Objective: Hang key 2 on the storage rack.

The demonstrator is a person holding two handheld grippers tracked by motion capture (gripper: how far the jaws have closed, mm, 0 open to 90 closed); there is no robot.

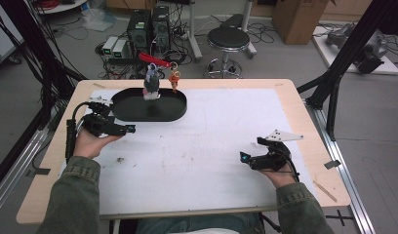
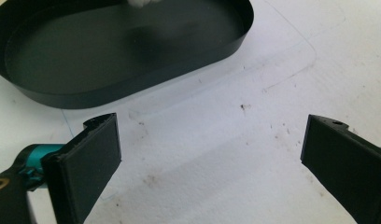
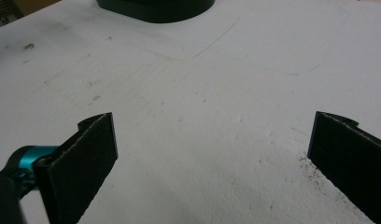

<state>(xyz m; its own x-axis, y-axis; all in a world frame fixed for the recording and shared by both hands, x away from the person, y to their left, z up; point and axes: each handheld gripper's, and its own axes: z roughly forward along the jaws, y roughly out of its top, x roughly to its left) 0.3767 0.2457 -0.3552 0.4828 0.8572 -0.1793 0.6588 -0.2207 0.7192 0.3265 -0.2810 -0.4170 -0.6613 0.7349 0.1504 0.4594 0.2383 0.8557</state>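
A black oval tray (image 1: 172, 108) lies on the white mat at the back left; its rim (image 2: 132, 86) fills the top of the left gripper view, and its near edge (image 3: 156, 14) peeks in at the top of the right gripper view. At the tray's far edge stands a small grey and white figure (image 1: 151, 85), with a red strap (image 1: 154, 60) and a small orange charm (image 1: 174, 78) beside it. My left gripper (image 1: 130, 128) is held just left of the tray, open and empty (image 2: 212, 149). My right gripper (image 1: 245, 157) hovers at the front right, open and empty (image 3: 212, 144).
The white mat (image 1: 207, 146) covers a wooden table (image 1: 304, 126). It carries scuffs and dark specks (image 2: 244, 107). Behind the table are a black stool (image 1: 228, 39), computer boxes (image 1: 148, 27) and cables on the floor. Black frame posts (image 1: 343, 53) stand at the right.
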